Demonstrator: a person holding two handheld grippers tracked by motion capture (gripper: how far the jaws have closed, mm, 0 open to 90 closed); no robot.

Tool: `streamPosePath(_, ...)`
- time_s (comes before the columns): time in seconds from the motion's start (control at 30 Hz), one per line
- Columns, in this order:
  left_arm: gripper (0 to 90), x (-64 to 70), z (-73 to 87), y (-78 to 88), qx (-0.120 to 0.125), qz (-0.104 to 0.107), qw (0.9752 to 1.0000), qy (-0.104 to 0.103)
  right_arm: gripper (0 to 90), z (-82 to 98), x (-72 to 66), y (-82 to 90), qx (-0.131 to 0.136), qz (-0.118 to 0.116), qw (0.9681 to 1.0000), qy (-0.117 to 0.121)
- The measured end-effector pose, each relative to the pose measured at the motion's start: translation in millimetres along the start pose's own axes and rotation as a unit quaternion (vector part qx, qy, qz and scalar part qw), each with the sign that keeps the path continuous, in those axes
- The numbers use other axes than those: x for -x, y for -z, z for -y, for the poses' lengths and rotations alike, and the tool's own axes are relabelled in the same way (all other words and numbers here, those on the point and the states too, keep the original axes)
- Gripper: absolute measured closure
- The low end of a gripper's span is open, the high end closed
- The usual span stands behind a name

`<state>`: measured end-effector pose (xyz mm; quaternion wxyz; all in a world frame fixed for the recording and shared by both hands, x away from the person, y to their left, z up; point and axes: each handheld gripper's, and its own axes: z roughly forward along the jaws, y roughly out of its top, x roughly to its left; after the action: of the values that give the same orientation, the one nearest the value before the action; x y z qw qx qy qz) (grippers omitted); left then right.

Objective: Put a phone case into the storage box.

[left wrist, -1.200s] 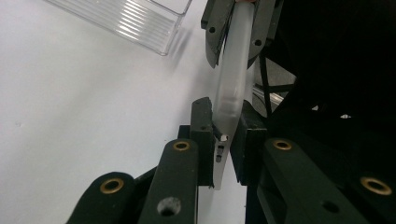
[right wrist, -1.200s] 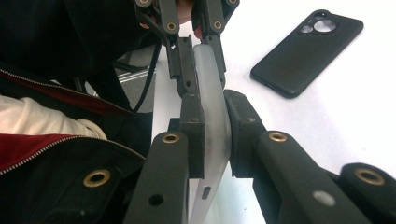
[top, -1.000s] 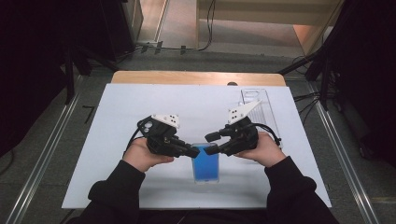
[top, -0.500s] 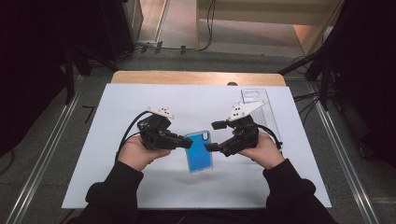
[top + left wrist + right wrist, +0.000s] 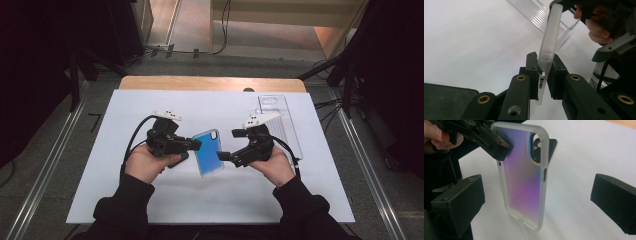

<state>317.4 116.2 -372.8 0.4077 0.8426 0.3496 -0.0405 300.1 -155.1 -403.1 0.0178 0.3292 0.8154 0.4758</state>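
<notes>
1. Holding the case (image 5: 208, 152) is the job of the left gripper (image 5: 192, 145) alone: its jaws are clamped on one long edge of the case, with the rim pinched between both pads (image 5: 533, 68).
2. Right gripper (image 5: 226, 145): jaws stand wide apart, having just been opening. The case lies ahead of them and between their lines, but neither pad (image 5: 459, 202) touches it.
3. Case position: off the sheet (image 5: 150, 200), between the two grippers, hanging from the left jaws; its camera cutout is at the end away from the person.
4. Step in hand, as judged: a hand-over or re-grip, with the right side released.
5. Next move, as judged: bring the right jaws onto a free edge, clear of the left pads, and close squarely on the rim.
6. Clear tray (image 5: 280, 125) lies beyond the right gripper, well apart from the case.
</notes>
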Motion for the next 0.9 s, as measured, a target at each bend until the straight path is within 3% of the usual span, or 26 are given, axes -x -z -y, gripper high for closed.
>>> streamPosePath(0.27,80.8,3.0,-1.3,-0.2,0.009,-0.020,0.9997,0.013,0.0,3.6,-5.8,-4.7,0.011,0.031,0.9994,-0.011)
streamPosePath(0.43,80.8,3.5,-1.7,0.0,0.020,-0.034,0.9984,0.042,0.0,8.5,-13.2,-12.1,0.027,0.067,0.9971,-0.024)
streamPosePath(0.53,80.8,1.8,-0.9,-0.2,0.027,-0.031,0.9974,0.059,0.0,10.3,-17.4,-16.8,0.035,0.087,0.9953,-0.027)
streamPosePath(0.67,80.8,2.2,-0.7,-0.5,0.027,-0.038,0.9970,0.062,0.0,12.5,-22.1,-24.5,0.040,0.116,0.9919,-0.032)
streamPosePath(0.9,80.8,5.5,-0.8,-3.5,0.023,-0.047,0.9968,0.060,0.0,13.3,-29.2,-33.9,0.042,0.122,0.9910,-0.039)
